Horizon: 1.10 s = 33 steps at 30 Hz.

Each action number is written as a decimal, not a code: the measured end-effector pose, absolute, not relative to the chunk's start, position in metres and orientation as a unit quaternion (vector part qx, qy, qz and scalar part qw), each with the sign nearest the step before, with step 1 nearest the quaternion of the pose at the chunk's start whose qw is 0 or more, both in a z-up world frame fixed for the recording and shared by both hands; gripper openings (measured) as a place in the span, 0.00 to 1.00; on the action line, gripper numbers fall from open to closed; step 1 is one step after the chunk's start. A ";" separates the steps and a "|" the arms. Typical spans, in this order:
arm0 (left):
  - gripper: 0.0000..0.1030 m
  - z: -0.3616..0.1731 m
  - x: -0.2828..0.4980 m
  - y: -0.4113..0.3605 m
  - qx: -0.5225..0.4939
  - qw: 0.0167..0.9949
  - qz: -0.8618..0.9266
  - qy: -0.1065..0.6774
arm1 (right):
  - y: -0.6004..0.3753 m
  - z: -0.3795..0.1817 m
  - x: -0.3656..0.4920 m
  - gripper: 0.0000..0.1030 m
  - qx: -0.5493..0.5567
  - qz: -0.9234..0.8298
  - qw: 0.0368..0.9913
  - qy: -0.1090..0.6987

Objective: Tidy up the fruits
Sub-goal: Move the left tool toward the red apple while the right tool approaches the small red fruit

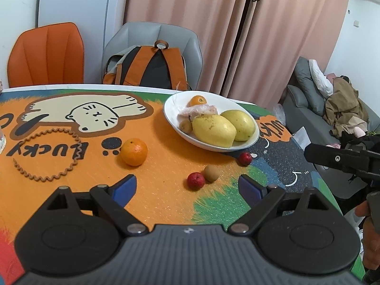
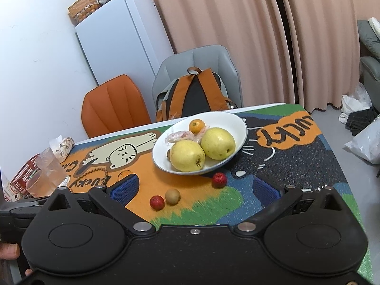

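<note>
A white bowl holds two yellow pears, a small orange and a plastic-wrapped item. Loose on the mat lie an orange, two small red fruits and a small brown fruit. My left gripper hovers open just short of the nearer red fruit. My right gripper is open too, above the red and brown fruits, its left finger hiding part of the loose orange.
The table carries a colourful cat mat and a brown coiled cord. Cups and a red basket sit at the left edge. Behind are an orange chair, a grey chair with a backpack, and a fridge.
</note>
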<state>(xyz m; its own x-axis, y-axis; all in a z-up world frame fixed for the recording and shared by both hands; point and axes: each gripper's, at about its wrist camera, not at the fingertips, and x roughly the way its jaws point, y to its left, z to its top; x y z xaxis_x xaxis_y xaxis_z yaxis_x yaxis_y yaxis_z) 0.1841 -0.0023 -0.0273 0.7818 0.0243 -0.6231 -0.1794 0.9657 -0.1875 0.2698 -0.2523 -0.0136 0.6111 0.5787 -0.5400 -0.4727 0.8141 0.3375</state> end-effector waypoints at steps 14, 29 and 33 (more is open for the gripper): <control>0.88 -0.047 0.200 -0.008 -0.127 0.933 0.064 0.330 | -0.262 -0.037 0.283 1.00 0.093 0.284 0.891 0.342; 0.69 -0.064 0.213 -0.004 -0.134 0.929 0.054 0.339 | -0.247 -0.058 0.300 0.80 0.077 0.285 0.885 0.360; 0.62 -0.069 0.220 -0.002 -0.138 0.927 0.053 0.345 | -0.243 -0.062 0.306 0.76 0.076 0.285 0.883 0.366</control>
